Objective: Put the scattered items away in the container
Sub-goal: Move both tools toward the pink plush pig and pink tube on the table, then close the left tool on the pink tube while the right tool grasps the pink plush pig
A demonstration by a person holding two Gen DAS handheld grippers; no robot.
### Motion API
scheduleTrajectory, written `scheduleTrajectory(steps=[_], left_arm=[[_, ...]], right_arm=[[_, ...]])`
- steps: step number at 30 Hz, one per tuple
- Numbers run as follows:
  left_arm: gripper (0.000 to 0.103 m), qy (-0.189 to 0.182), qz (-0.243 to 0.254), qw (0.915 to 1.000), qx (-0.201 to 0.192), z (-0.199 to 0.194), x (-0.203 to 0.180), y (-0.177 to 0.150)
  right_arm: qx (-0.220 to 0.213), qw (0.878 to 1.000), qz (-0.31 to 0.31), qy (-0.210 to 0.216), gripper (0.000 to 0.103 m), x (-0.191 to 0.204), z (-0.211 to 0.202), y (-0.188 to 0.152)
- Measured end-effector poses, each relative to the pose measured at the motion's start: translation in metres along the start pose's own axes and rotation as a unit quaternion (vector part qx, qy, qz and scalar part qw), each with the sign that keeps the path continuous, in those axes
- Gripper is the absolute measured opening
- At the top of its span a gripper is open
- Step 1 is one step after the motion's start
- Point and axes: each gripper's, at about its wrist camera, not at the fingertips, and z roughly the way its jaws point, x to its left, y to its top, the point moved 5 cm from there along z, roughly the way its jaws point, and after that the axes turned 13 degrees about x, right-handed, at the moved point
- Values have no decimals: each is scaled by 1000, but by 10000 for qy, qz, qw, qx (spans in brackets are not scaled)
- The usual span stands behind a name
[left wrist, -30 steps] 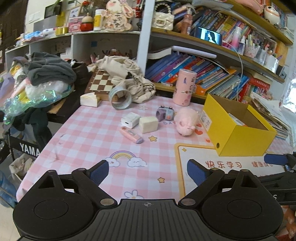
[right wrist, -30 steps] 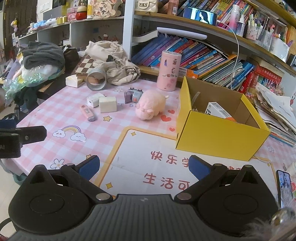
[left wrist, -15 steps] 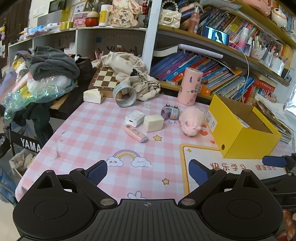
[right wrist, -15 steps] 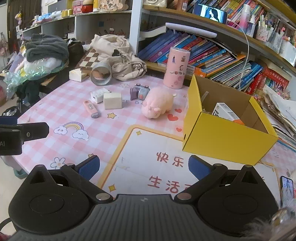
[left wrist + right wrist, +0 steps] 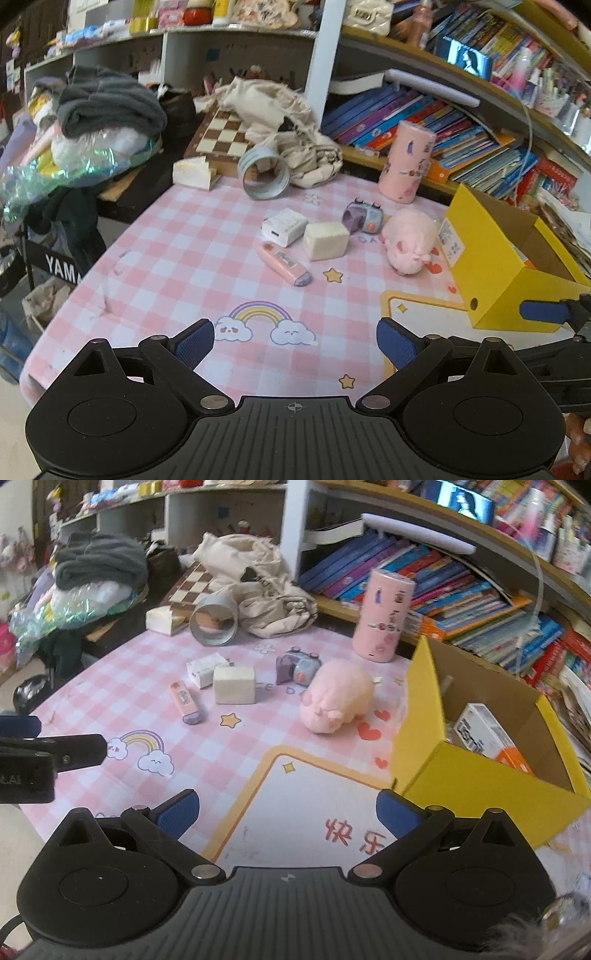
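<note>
Crammed bookshelves back a pink checked table. Both grippers, left and right, hover spread wide and empty over its near edge. Pig, eraser, charger, toy camera and tube lie scattered left of the yellow box.

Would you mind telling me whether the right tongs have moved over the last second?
Yes. The right tongs have advanced toward the yellow box, which now looms larger and nearer in the right wrist view.
</note>
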Motion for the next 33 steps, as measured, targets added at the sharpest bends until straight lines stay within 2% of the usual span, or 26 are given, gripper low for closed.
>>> scheduleTrajectory(steps=[9, 20, 33], left_arm=[[97, 112, -250, 9994, 215, 30, 9, 16], [97, 205, -240, 9983, 485, 70, 8, 38], [95, 349, -168, 9987, 330, 110, 5, 78]], right_arm=[[176, 9997, -147, 24, 103, -2, 35, 23], [267, 9996, -95, 55, 103, -12, 75, 52], [264, 9996, 26, -68, 103, -34, 115, 86]])
